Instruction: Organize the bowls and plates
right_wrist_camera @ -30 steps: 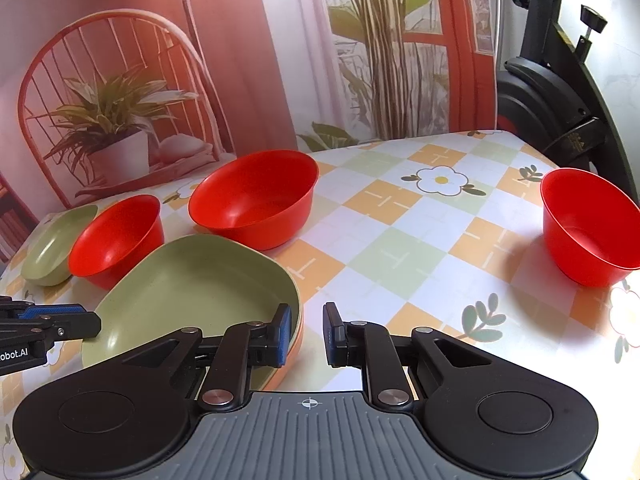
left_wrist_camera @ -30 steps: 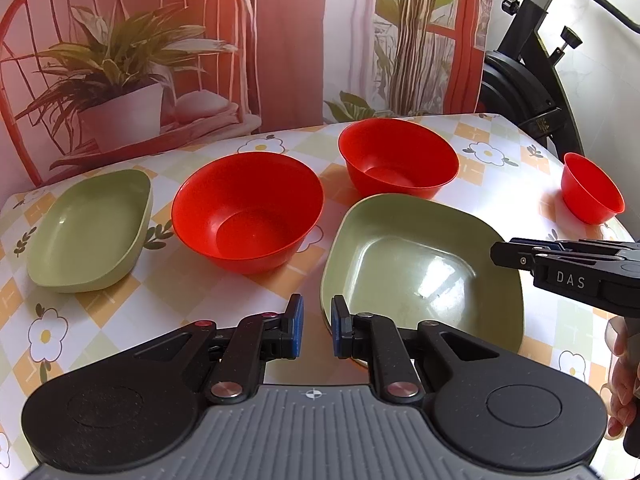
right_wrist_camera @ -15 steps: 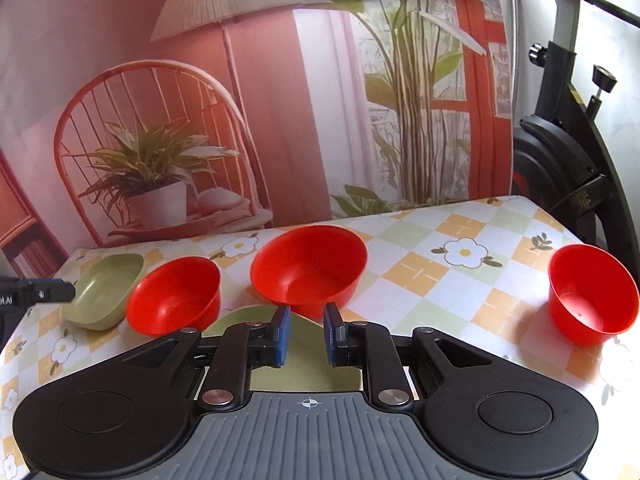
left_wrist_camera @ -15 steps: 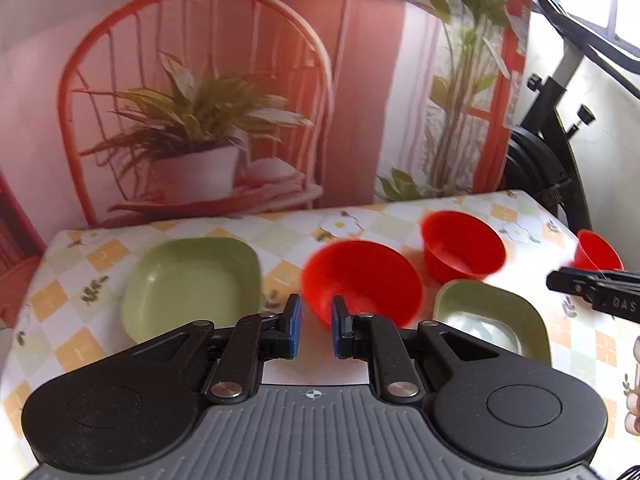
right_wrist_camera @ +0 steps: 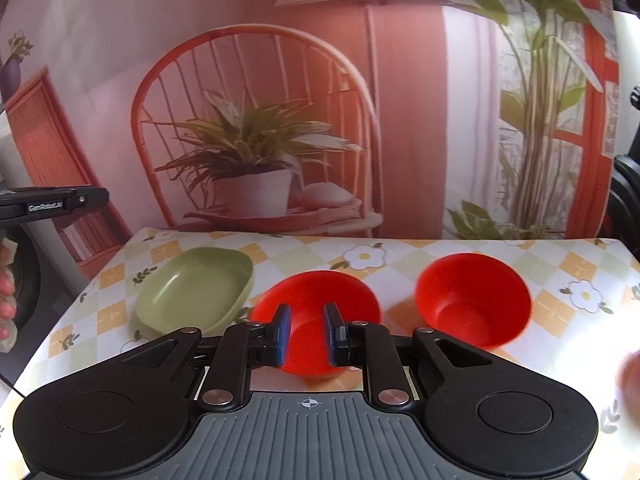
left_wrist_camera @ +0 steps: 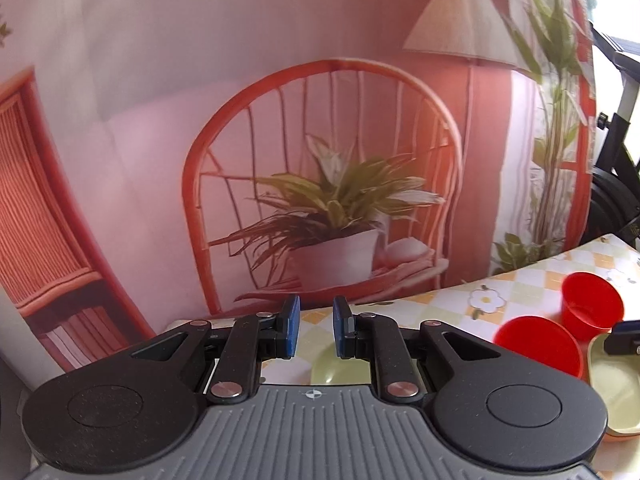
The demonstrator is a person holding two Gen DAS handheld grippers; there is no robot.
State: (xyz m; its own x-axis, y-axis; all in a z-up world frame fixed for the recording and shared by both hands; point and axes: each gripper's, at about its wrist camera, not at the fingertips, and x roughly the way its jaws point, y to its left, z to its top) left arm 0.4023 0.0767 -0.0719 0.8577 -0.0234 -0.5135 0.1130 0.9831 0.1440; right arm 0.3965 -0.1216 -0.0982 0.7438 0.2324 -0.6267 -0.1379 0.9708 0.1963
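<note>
The right gripper (right_wrist_camera: 304, 336) hangs above the table (right_wrist_camera: 400, 256), fingers a little apart, holding nothing. So does the left gripper (left_wrist_camera: 314, 332). Two red bowls (right_wrist_camera: 320, 312) sit mid-table, a green plate (right_wrist_camera: 196, 288) near the left edge, with bare cloth between them

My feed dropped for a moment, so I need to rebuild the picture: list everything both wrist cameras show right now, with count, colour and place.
green dish: one, pale green, squarish, far left of the table.
second green dish: one, pale green, right edge of the left wrist view, near side.
red bowls: two, red, mid-table, one behind the right gripper's fingers, one to its right.
red blur: one, right edge; cannot tell what it is.
table: one, checked cloth with flowers.
backdrop: one, printed chair, plant, lamp.
exercise machine: one, black, right.
left gripper: open, empty, raised.
right gripper: open, empty.
hand: one, left edge.
</note>
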